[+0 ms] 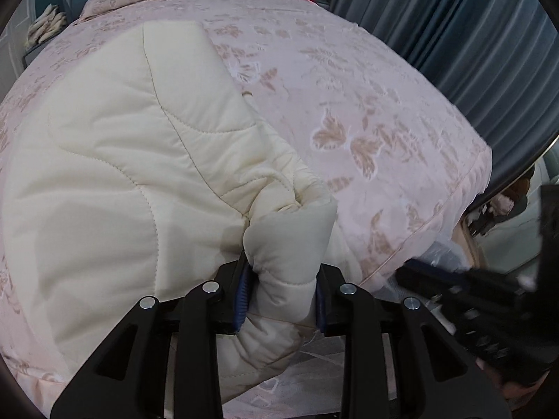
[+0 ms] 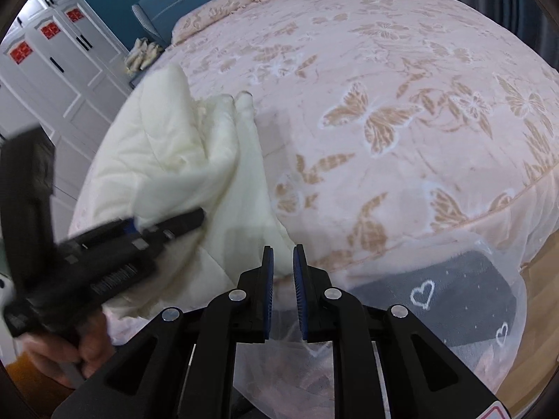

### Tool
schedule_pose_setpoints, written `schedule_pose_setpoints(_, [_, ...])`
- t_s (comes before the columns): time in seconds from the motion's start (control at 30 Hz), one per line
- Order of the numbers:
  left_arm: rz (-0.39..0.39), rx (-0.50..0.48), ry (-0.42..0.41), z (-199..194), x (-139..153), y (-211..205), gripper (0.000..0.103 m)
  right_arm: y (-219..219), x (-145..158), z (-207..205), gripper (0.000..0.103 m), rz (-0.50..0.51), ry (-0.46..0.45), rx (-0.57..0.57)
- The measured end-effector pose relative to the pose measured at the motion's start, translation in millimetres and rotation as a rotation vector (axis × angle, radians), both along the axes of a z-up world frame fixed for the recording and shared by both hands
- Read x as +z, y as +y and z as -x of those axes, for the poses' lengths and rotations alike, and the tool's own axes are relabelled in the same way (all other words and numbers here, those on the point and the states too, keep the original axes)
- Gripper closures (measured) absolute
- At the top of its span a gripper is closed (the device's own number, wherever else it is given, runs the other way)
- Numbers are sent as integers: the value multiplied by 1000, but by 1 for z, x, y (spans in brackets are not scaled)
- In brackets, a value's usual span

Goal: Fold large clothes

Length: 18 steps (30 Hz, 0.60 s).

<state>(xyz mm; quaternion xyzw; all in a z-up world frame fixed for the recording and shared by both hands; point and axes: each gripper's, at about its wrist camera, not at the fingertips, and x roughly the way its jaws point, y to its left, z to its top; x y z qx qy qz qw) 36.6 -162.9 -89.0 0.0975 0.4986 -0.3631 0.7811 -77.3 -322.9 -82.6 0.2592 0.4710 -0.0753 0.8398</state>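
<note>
Cream quilted padded jacket [image 1: 115, 181] lies on the near-left part of the bed, on a pink bedspread w/ tan butterfly pattern [image 1: 367, 111]; its near edge hangs over the bed's front edge. One long part runs up toward the pillows, looks laid back over the body, though which part that is can't be told. A drawcord [image 1: 269, 174] shows near the bunched bit.

Left gripper [image 1: 282, 289]: jaws partway closed round a thick puffy roll of the jacket, blue pads pressing both sides, so it has a firm hold. Right gripper [image 2: 283, 279]: jaws apart w/ a narrow gap, nothing btwn them, hovering just beside the jacket's right edge over the bed's front edge.

Progress, my guess: early to mid. Jacket is roughly spread, maybe one fold in, but bulky and uneven; remaining folds and squaring up are left.

Further out: sheer white netting [image 2: 401, 314] over the bed's front, a dark grey cloth w/ white hearts [image 2: 454, 296] under it, blue curtains [image 1: 454, 35], white wardrobe [image 2: 63, 56] bearing red square stickers, characters too small to read. No brand or label legible anywhere.
</note>
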Motion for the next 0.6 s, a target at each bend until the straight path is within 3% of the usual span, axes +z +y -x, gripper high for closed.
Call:
schedule_pose_setpoints(0.07, [34,-1,-6,4,7,3,63,-1,11,-7,75,3,-37,20])
schedule_pose_setpoints(0.1, [59,3,-5,6,13,7,57,1,19,-10,62,10,-60,32])
schedule_pose_setpoints(0.13, [113,0,5,9,23,14,48,2,30,-12,58,15,-98,48])
schedule_pose_setpoints(0.2, [161,31,4,13,38,30,45,4,46,-20,47,17,-151,82])
schedule_pose_setpoints(0.27, [249,62,50,14,55,59,28,8,59,-28,43,21,-184,112])
schedule_pose_setpoints(0.37, [314,175,41,10,78,104,27,17,71,-44,41,8,-204,152])
schedule_pose_setpoints(0.47, [265,306,-62,-2,100,134,27,32,71,-62,39,-22,-201,190])
schedule_pose_setpoints(0.6, [165,398,-190,-31,121,146,27,55,51,-84,39,-39,-147,253])
